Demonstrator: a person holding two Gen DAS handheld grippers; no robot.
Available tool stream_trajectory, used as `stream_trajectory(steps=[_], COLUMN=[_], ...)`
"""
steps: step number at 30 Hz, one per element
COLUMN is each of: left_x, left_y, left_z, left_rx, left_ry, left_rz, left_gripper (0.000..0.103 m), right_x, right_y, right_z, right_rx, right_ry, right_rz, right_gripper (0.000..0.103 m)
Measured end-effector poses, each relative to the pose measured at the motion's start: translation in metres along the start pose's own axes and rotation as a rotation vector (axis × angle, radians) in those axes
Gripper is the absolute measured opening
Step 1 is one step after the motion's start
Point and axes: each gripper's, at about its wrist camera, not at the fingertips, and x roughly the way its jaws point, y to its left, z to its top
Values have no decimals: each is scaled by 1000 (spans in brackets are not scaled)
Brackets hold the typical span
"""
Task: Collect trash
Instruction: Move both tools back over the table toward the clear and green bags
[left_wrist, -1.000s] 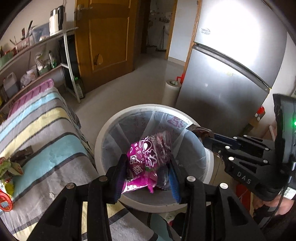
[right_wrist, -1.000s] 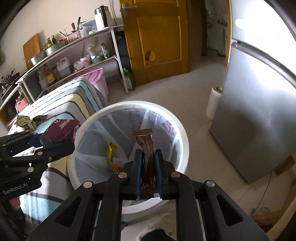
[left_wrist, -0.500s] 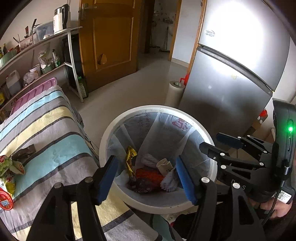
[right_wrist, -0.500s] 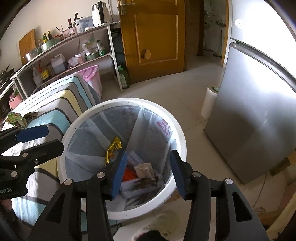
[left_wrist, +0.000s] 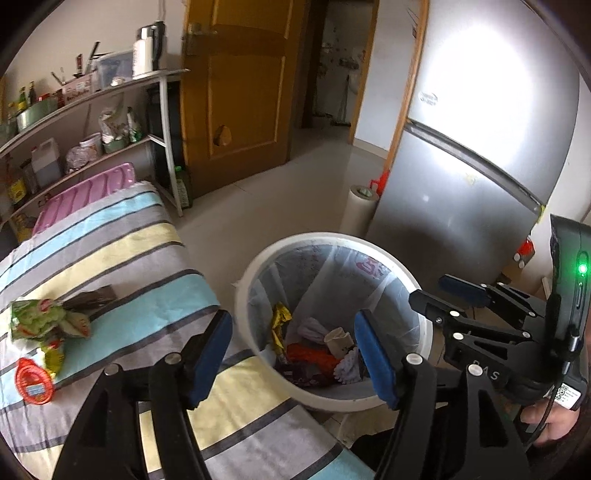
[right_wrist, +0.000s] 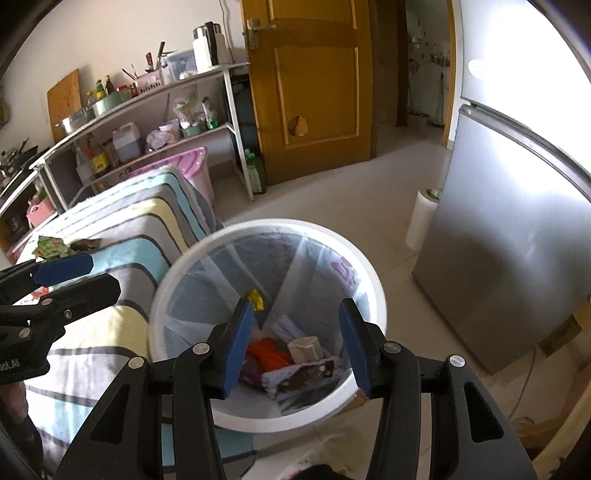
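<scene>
1. Two grippers hang over one white trash bin (left_wrist: 243, 314): the left gripper (left_wrist: 291, 350) and the right gripper (right_wrist: 295, 339).
2. The left gripper's jaws stand apart with nothing between them, having just been opening.
3. The right gripper's jaws also stand apart and empty, after opening.
4. The bin is lined with one clear bag and sits on the floor, just beside the striped table (left_wrist: 122, 258) on its left and near one silver fridge (left_wrist: 461, 166) on the right.
5. Trash lies in the bin's bottom: a yellow wrapper (left_wrist: 279, 321), an orange piece (right_wrist: 267, 350), a brown wrapper (right_wrist: 306, 373), some pale crumpled bits; an exact count I cannot tell.
6. On the table's left part lie three pieces: one green packet (left_wrist: 37, 317), one dark wrapper (left_wrist: 92, 297), one red round lid (left_wrist: 33, 380).
</scene>
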Motion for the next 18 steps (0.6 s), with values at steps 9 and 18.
stream_trajectory(steps=[9, 18], left_x=[-34, -64], left_y=[32, 73], left_z=[-7, -23], left_rx=[-51, -119], left_ry=[-62, -98], left_rz=[53, 117], left_gripper=[73, 74], right_x=[-19, -27], right_y=[35, 79], right_z=[9, 13], right_rx=[-28, -72], right_ry=[-54, -87], right_rz=[48, 124], right_gripper=[49, 49])
